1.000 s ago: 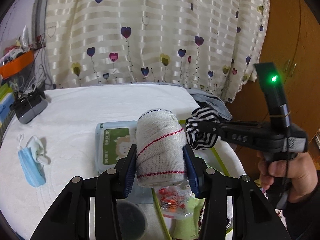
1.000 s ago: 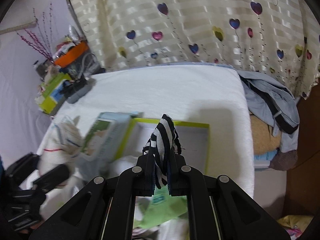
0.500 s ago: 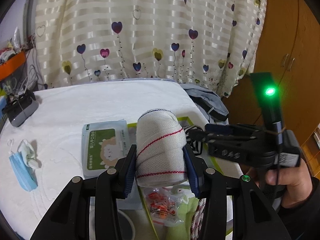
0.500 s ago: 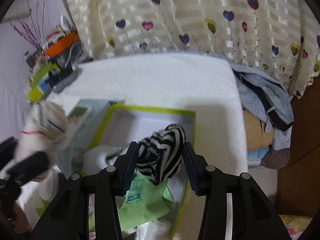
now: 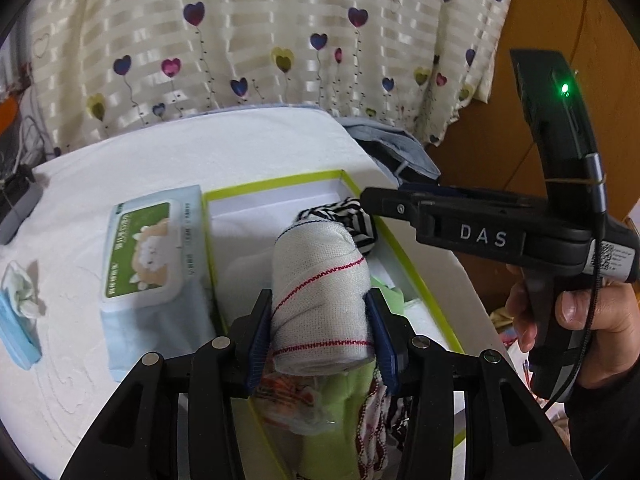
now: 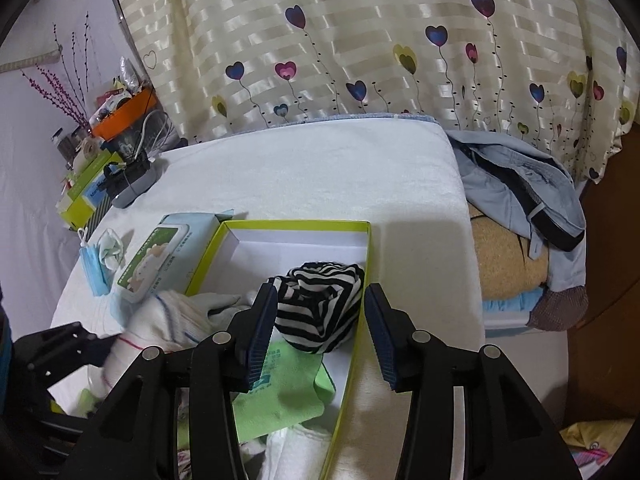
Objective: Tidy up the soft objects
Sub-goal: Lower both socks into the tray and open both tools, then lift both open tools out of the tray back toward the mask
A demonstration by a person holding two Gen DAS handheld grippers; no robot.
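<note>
A white bandage roll [image 5: 316,264] with red stitching stands between the blue pads of my left gripper [image 5: 318,300], which is shut on it above the near part of the green-rimmed box [image 5: 276,184]. In the right wrist view the roll [image 6: 148,328] shows at the lower left. A black-and-white striped cloth [image 6: 320,312] lies bunched inside the box [image 6: 296,224], against its right wall. My right gripper [image 6: 320,292] stands open around it, with a clear gap at the right pad. A person's hand [image 5: 580,320] holds that gripper.
A pack of wet wipes [image 5: 148,248] lies against the box's left side, and a blue face mask [image 5: 16,320] further left. A green cloth [image 6: 280,396] and other soft items fill the box's near end. Folded clothes [image 6: 520,184] are heaped beyond the white surface's right edge.
My right gripper has opened and let go of the striped cloth, which now lies in the box. My left gripper has sunk toward the box with the roll still in it.
</note>
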